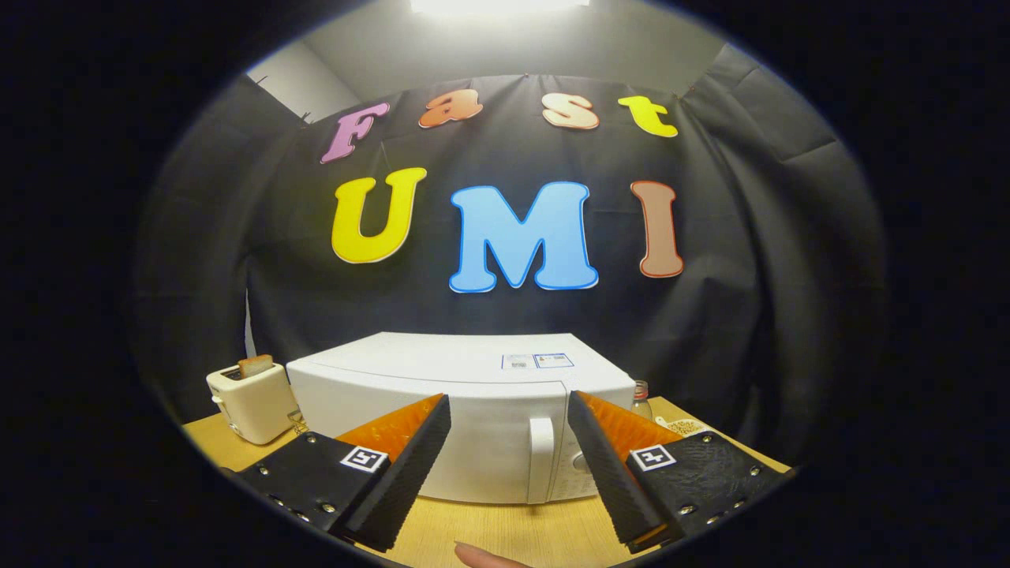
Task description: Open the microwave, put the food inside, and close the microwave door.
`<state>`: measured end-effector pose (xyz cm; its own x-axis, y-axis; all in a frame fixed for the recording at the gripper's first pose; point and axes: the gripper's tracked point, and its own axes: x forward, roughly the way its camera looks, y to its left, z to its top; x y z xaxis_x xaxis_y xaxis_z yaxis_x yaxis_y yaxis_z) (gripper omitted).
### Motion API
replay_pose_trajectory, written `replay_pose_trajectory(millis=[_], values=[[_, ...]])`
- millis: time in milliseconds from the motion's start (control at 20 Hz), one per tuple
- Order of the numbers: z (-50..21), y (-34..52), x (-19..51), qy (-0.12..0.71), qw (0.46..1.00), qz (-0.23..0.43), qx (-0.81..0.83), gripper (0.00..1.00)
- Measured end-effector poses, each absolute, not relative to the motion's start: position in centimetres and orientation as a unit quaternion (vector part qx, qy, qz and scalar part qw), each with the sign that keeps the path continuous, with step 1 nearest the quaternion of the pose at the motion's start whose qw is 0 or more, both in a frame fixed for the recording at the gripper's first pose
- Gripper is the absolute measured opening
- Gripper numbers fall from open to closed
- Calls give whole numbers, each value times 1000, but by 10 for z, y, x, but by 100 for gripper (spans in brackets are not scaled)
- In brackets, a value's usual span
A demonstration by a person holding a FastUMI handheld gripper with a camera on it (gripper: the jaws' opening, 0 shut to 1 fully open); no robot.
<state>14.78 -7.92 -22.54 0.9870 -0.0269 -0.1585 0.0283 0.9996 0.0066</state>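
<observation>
A white microwave (465,394) stands on the wooden table (505,528), its door shut and its vertical handle (541,457) toward the right side of the front. My gripper (509,410) hangs in front of it, a short way off, with both fingers spread wide and nothing between them. The left finger (410,465) and the right finger (607,465) frame the door and handle. A fingertip of a person's hand (485,557) shows at the table's near edge.
A cream toaster (252,401) with a slice of bread in its slot stands left of the microwave. A small bottle (641,398) peeks out behind the microwave's right corner. Black cloth walls close the booth behind.
</observation>
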Motion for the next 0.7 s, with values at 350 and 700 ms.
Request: replay_pose_trajectory(millis=[350, 700], values=[[-282, -100, 179, 108, 994, -29, 6, 95], [-315, -105, 191, 123, 992, -36, -8, 72]])
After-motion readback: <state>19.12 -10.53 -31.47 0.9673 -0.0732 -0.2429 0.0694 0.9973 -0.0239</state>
